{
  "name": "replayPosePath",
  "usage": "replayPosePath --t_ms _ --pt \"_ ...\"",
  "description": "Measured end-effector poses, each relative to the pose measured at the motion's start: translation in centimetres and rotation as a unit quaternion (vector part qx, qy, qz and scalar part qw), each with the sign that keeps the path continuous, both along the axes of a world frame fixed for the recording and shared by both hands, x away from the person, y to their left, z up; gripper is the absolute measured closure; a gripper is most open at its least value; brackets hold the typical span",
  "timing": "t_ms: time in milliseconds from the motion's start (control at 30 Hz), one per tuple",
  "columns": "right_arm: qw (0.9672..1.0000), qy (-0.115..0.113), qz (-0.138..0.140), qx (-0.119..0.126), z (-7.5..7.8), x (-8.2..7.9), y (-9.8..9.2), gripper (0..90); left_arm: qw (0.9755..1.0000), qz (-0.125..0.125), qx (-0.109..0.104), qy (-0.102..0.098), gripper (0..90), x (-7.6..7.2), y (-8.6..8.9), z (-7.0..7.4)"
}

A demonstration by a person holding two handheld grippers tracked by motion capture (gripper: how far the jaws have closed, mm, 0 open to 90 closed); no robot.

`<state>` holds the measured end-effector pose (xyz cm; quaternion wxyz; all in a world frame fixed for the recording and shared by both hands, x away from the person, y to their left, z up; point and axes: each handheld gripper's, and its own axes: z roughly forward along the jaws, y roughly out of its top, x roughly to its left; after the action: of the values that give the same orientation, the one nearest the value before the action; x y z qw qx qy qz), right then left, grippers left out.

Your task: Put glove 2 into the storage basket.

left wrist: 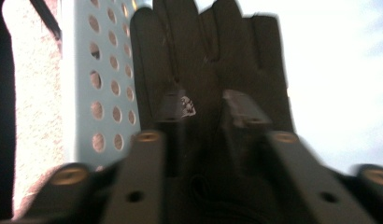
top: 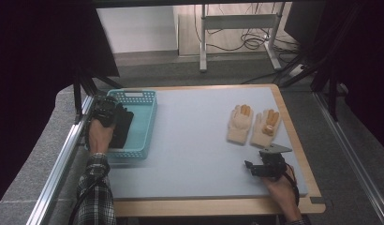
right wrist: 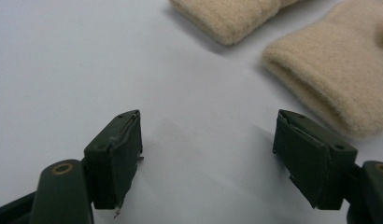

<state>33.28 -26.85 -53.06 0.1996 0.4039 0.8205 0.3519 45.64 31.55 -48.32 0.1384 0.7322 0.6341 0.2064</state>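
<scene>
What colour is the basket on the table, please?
Light blue basket, clearest in the high view.

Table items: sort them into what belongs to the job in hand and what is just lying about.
In the job: black glove, teal basket, left gripper, two beige gloves, right gripper.
Lying about: white stand and cables on the floor beyond the table.

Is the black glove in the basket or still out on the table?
In. The black glove lies inside the turquoise basket, spread flat, with the left gripper over it.
</scene>
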Motion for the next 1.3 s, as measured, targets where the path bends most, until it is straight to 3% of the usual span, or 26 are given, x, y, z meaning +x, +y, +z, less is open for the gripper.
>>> replayPosePath --t_ms 133,267,367,467,600,800,933,1133,1300 --pt "1.0000 0.000 0.000 0.000 0.0 0.0 0.0 23.5 0.9997 -0.010 -0.013 -0.020 49.6 -0.6 0.2 0.9" --pt "1.0000 0.000 0.000 0.000 0.0 0.0 0.0 23.5 0.9964 -0.023 -0.070 -0.041 36.2 -1.4 0.7 1.1" --pt "1.0000 0.000 0.000 0.000 0.0 0.0 0.0 23.5 0.9900 -0.041 -0.116 -0.069 29.5 -2.2 0.5 1.3" --pt "1.0000 0.000 0.000 0.000 0.0 0.0 0.0 23.5 0.9850 -0.055 -0.141 -0.083 23.6 -2.8 0.0 1.6" --pt "1.0000 0.000 0.000 -0.001 0.0 0.0 0.0 23.5 0.9758 -0.085 -0.173 -0.103 17.6 -3.9 -1.3 2.4" --pt "1.0000 0.000 0.000 -0.001 0.0 0.0 0.0 23.5 0.9666 -0.133 -0.187 -0.115 10.8 -5.5 -3.9 3.2" --pt "1.0000 0.001 0.000 -0.001 0.0 0.0 0.0 23.4 0.9589 -0.176 -0.188 -0.119 7.6 -6.9 -6.0 3.6" --pt "1.0000 0.002 0.000 -0.003 0.0 0.0 0.0 23.4 0.9418 -0.224 -0.206 -0.143 4.3 -9.2 -9.2 3.9" --pt "1.0000 0.002 0.000 -0.004 0.0 0.0 0.1 23.5 0.9410 -0.247 -0.171 -0.156 0.9 -11.1 -11.8 3.4"
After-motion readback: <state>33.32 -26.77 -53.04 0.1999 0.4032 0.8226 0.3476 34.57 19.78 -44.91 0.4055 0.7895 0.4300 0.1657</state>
